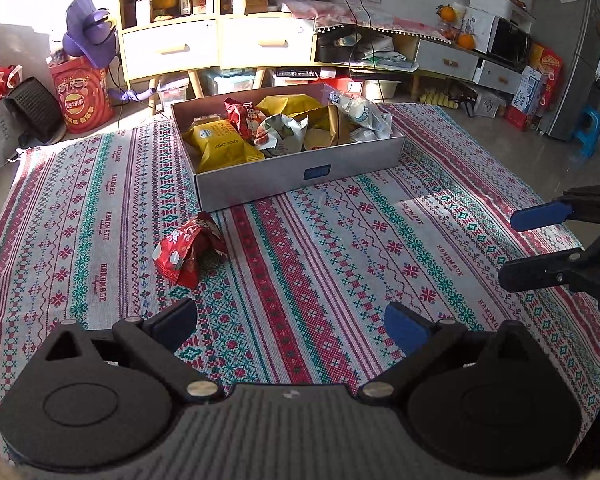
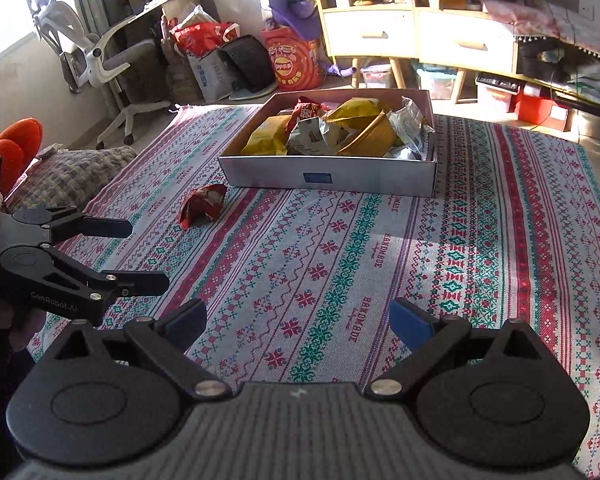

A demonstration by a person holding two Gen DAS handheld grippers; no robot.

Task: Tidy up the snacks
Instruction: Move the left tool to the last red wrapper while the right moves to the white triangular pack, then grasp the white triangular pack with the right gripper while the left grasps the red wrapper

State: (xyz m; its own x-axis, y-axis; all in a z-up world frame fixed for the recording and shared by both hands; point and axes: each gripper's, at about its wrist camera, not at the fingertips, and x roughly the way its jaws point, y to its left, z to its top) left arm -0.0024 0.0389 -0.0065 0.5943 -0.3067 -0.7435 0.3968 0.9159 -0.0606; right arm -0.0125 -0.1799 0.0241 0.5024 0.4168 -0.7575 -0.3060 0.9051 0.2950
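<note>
A: Left gripper (image 1: 290, 322) hovers over the patterned cloth (image 1: 340, 248), jaws wide, nothing between them.

B: And the red snack packet (image 1: 190, 250)?

A: Ahead, slightly left of its fingers, just short of the snack box (image 1: 300, 172).

B: Right gripper (image 2: 298, 320)?

A: Wide too, empty; packet ahead-left, box beyond.

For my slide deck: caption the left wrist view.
Open left gripper hovers over the patterned cloth, facing a lone red snack packet beside the snack-filled box; open right gripper at right.
</note>
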